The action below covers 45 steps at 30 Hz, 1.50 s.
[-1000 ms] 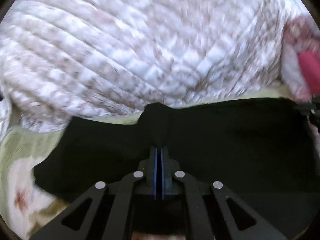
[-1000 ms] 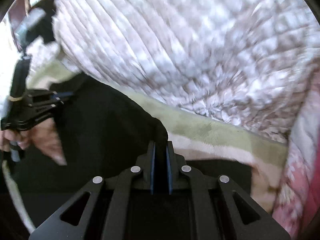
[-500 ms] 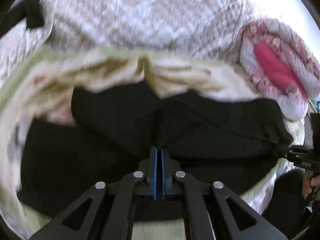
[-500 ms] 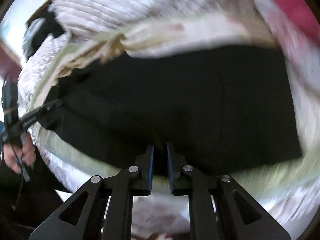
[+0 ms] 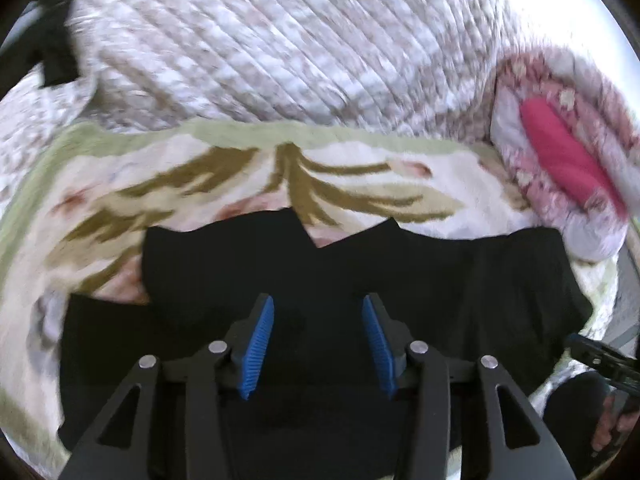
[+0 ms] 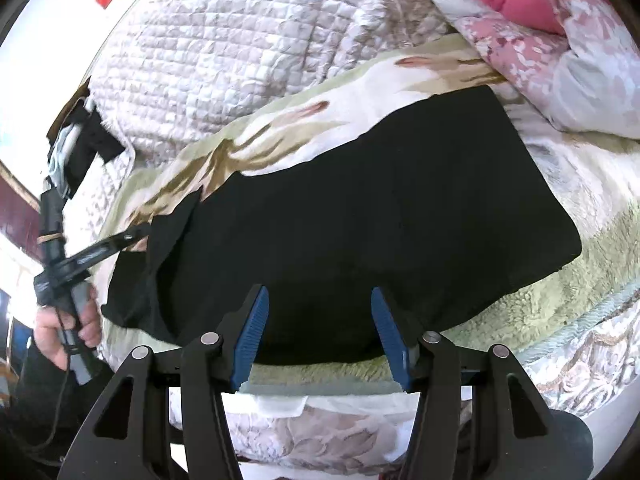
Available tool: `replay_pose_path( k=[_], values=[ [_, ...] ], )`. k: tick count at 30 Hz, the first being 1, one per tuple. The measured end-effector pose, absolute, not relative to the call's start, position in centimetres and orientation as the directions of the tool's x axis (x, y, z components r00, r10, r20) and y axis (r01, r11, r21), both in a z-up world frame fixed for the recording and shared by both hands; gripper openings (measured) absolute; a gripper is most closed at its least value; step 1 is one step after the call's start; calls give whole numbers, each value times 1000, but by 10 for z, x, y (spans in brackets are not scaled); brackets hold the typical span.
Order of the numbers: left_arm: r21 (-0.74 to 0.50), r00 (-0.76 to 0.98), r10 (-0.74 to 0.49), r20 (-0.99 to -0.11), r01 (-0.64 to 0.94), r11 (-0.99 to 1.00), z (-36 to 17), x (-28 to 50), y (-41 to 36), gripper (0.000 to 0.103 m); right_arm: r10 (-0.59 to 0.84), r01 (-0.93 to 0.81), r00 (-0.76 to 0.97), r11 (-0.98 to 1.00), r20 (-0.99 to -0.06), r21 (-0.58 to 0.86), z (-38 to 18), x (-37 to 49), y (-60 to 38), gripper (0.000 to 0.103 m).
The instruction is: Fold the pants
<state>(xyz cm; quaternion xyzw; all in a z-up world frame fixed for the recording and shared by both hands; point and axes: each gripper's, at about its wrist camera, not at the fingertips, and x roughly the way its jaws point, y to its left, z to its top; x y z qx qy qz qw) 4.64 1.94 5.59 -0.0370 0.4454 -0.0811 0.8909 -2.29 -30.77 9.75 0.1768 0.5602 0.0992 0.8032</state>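
The bed (image 6: pixel 560 292), covered by a green-edged floral blanket (image 5: pixel 240 168) with a quilt (image 5: pixel 260 40) beyond it, carried the work. The pants (image 6: pixel 360 208) lay flat on the blanket directly ahead of both tongs, doubled over into a broad dark block. A second before, each pair of tongs was clenched on an edge of the cloth and carrying it across the bed; that fold was now laid down. The left tongs (image 5: pixel 318 344) were opening over the cloth, with nothing pinched between them. The right tongs (image 6: pixel 320 338) were likewise opening at the near hem, released. On the left tongs' side one layer (image 6: pixel 168 240) sat uneven. In my judgement, one fold was complete and that edge needed squaring before the next.
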Motion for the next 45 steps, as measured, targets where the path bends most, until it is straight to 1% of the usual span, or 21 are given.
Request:
replay_pose_path(
  k=[5,7,8,9,10,12,13,17,19,22,23,24,27,29,31,33,36,39,41,42,45],
  values=[
    [-13,525,-75,-848,120,993,17,90,-17,49,367,62,355,908,-860,414,92,-23,-314,54],
    [36,534,-27,-845,108,994,7,100,-20,47,372,62,354,906,-858,418,90,-22,-315,54],
    [51,552,-13,-833,101,994,8,102,-20,39,373,61,352,906,-858,419,89,-21,-315,54],
    [58,562,2,-827,82,995,9,103,-17,6,374,61,352,905,-858,420,88,-20,-315,54],
    [34,562,-9,-827,66,997,12,101,-11,5,376,61,353,905,-857,422,87,-19,-315,54],
    [-14,598,-29,-801,30,999,20,91,3,5,381,66,355,901,-854,429,85,-18,-316,54],
    [-8,630,-9,-777,4,1000,27,80,12,4,381,66,357,900,-853,430,85,-18,-316,54],
    [-86,734,33,-679,-125,988,64,18,63,4,387,55,365,899,-847,434,85,-19,-313,54],
    [-116,750,71,-657,-193,974,72,-17,90,5,392,52,358,898,-848,437,83,-19,-311,54],
    [-144,730,86,-678,-246,959,64,-56,118,5,400,46,337,897,-852,439,78,-18,-303,54],
    [-156,715,82,-695,-260,953,58,-65,124,5,403,41,328,897,-854,439,77,-18,-299,54],
    [-169,698,77,-712,-277,946,51,-72,129,8,406,36,323,897,-855,440,76,-19,-295,54],
    [-229,660,47,-749,-325,917,34,-85,143,9,411,13,312,899,-856,437,78,-20,-285,54],
    [-281,642,15,-766,-356,891,26,-87,150,18,413,3,307,900,-857,435,80,-22,-280,54],
    [-334,644,-25,-765,-364,869,21,-86,155,40,411,-5,305,903,-859,430,82,-23,-277,54],
    [-353,647,-37,-762,-366,861,19,-84,157,44,407,-6,305,905,-861,426,84,-24,-276,54],
    [-352,643,-37,-765,-370,860,17,-75,160,44,402,-1,305,907,-863,422,85,-24,-276,54],
    [-343,660,-17,-751,-368,864,19,-64,164,43,398,6,305,908,-865,420,86,-25,-276,54],
    [-339,664,-2,-748,-380,861,21,-58,169,10,398,13,303,907,-866,421,85,-24,-276,54],
    [-319,659,23,-752,-394,862,23,-56,170,4,398,15,303,907,-866,422,85,-24,-277,54],
    [-308,679,82,-729,-433,847,35,-71,172,4,393,15,305,909,-867,417,86,-24,-277,54]
  ],
)
